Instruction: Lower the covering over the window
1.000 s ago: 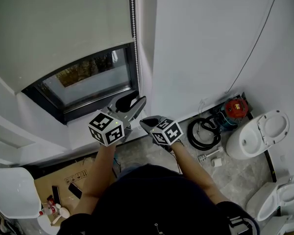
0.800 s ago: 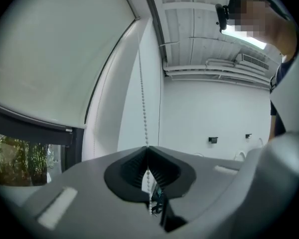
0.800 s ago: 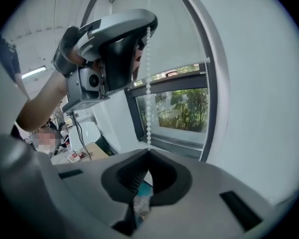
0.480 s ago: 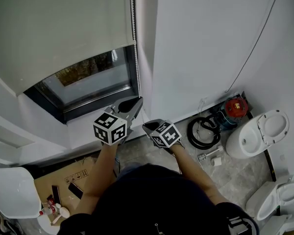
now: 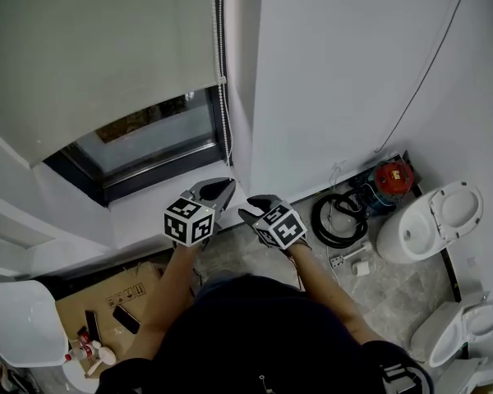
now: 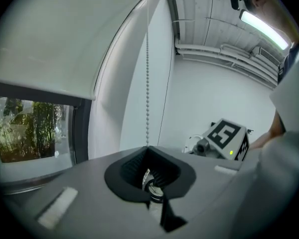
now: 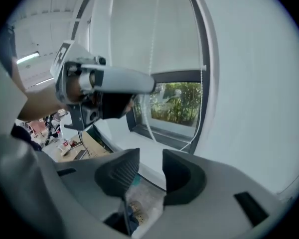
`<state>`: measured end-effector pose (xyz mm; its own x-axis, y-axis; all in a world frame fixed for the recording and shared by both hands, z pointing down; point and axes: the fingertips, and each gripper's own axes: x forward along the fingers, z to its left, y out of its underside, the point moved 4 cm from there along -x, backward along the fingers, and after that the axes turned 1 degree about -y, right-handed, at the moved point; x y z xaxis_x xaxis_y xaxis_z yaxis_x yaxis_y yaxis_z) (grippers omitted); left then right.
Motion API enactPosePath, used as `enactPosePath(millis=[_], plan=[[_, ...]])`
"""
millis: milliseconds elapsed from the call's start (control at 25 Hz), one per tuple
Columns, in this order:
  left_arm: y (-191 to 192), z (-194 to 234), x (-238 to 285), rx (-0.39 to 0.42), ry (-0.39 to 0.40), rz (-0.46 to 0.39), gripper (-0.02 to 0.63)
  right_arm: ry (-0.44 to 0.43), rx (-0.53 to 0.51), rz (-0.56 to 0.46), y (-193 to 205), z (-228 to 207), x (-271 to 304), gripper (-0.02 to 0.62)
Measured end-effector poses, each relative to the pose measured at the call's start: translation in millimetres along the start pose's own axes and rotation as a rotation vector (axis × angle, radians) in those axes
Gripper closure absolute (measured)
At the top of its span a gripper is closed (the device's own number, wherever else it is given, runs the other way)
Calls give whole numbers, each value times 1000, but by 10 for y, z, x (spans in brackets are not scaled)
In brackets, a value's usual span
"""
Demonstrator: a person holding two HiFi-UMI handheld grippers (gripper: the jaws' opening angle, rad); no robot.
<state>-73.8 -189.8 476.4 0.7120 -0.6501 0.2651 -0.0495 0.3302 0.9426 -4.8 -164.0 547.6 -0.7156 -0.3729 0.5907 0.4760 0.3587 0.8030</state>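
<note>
The pale roller blind covers the upper part of the window; its bottom edge hangs above the glass. A white bead chain runs down the frame's right side. My left gripper is shut on that chain just above the sill. In the left gripper view the chain drops straight into the closed left gripper. My right gripper sits beside it, a little lower; its jaws have just been opening. The right gripper stands open with nothing between the pads, and the chain's loop hangs beyond it.
The white windowsill lies under the grippers. On the floor right are a red machine with a black hose and two toilets. A cardboard box and a white lid lie lower left.
The left gripper closed on the bead chain and moved down with it; the blind's bottom edge came a little lower. The right gripper's jaws opened and it barely moved.
</note>
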Motion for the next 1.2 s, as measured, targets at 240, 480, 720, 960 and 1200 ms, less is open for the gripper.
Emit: enactPosePath(millis=[240,480,720,960,1200], plan=[[224,31,83,-31,-10,55,595,41,-1,-80,-220,-85,-209,486],[479,85,121,-54,-34,112,595,80,-15,-143,-409,-119,-372,488],[750,130,150,-76,-51,163,595,100,-27,-208,-592,-124,-496,489],[797,153,167,-76,-75,156,594,182,-39,-351,-875,-130,-786,571],[779,236,156,-17,-166,118,594,309,-46,-533,-1203,-143,-1214,583]])
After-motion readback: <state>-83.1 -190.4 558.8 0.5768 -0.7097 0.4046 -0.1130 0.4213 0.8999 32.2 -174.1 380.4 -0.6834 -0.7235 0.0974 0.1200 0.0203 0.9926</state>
